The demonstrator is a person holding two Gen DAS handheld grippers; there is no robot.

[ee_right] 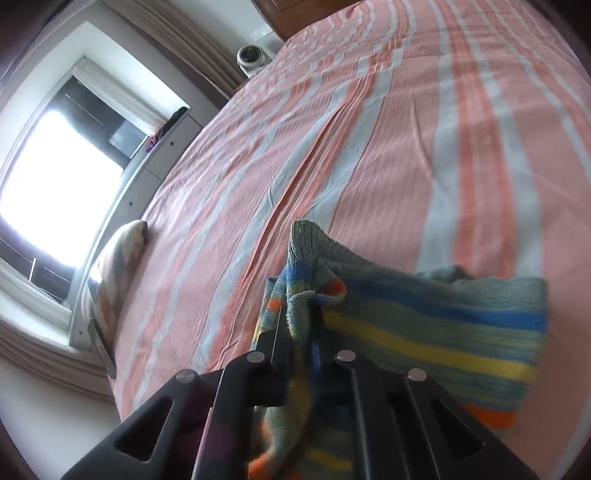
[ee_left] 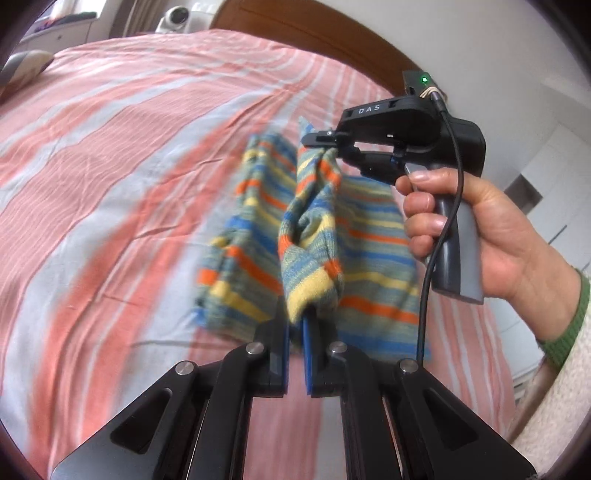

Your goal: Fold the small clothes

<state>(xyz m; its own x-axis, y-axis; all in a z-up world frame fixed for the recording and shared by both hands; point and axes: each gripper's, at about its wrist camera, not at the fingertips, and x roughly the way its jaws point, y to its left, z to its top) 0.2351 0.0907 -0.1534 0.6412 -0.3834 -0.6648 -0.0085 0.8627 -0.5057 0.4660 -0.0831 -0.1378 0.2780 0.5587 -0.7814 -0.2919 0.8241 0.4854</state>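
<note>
A small striped knit garment (ee_left: 314,236) in green, blue, yellow and orange is lifted above the bed. My left gripper (ee_left: 295,325) is shut on its near edge. My right gripper (ee_left: 325,146) is shut on its far edge, so a fold of cloth is stretched between the two. The rest of the garment hangs down and lies on the sheet on both sides. In the right wrist view the right gripper (ee_right: 299,332) pinches a bunched corner of the garment (ee_right: 424,332), which spreads to the right over the bed.
The bed is covered by a pink and pale blue striped sheet (ee_left: 110,166). A wooden headboard (ee_left: 314,26) is at the far end. A pillow (ee_right: 118,258) lies at the bed's edge by the window (ee_right: 55,177). A small white device (ee_right: 249,57) stands beside the bed.
</note>
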